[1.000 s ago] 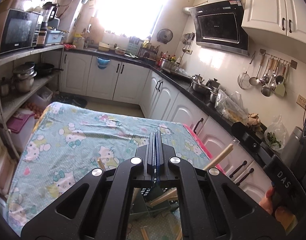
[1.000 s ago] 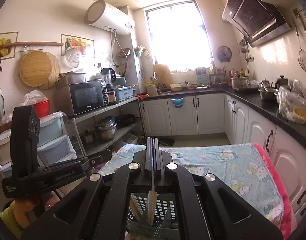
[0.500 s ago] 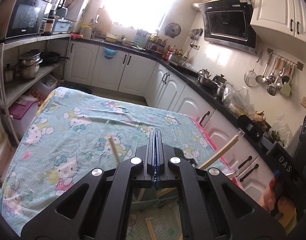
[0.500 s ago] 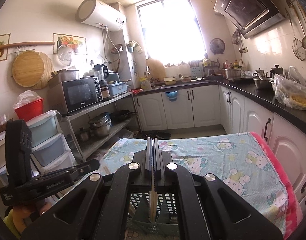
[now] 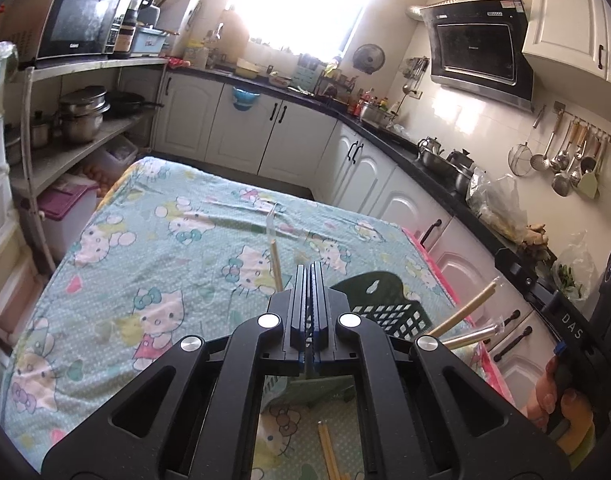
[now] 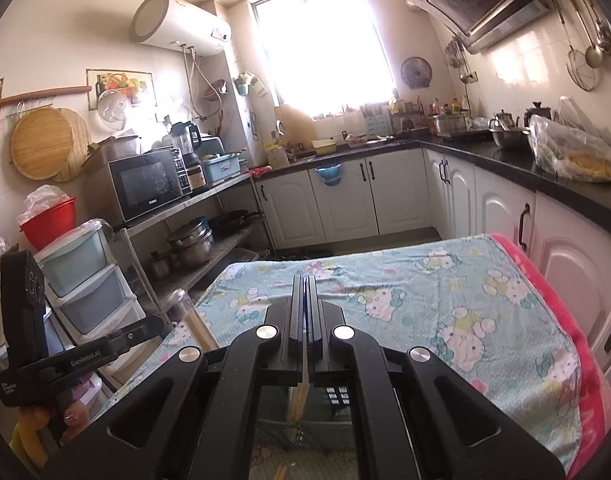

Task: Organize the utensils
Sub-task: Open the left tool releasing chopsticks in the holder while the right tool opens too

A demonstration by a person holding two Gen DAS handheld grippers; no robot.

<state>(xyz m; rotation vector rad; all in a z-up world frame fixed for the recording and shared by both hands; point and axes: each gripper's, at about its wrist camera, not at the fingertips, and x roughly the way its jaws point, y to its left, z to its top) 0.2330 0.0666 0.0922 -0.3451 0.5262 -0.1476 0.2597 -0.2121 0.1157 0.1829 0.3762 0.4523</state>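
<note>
A dark green slotted utensil basket point(image 5: 385, 304) stands on the Hello Kitty tablecloth, with wrapped wooden chopsticks point(image 5: 463, 318) leaning out of it. One more wrapped pair point(image 5: 274, 254) sticks up beside it. My left gripper point(image 5: 310, 280) is shut and empty, just above the basket. Loose chopsticks point(image 5: 328, 452) lie on the cloth below it. My right gripper point(image 6: 304, 296) is shut on a pair of chopsticks point(image 6: 301, 392) that hangs down over the basket point(image 6: 329, 412). The left gripper's handle point(image 6: 65, 356) shows in the right wrist view.
The table point(image 5: 165, 240) with the light blue cloth fills the middle. White cabinets and a black counter point(image 5: 425, 168) run along the right and far side. A shelf with pots and a microwave point(image 5: 81, 20) stands at the left. A pink edge point(image 6: 553, 304) marks the table's right side.
Both grippers have lifted and tilted, so more of the table and the basket's rim shows in the left wrist view. The right gripper still holds the chopsticks over the basket.
</note>
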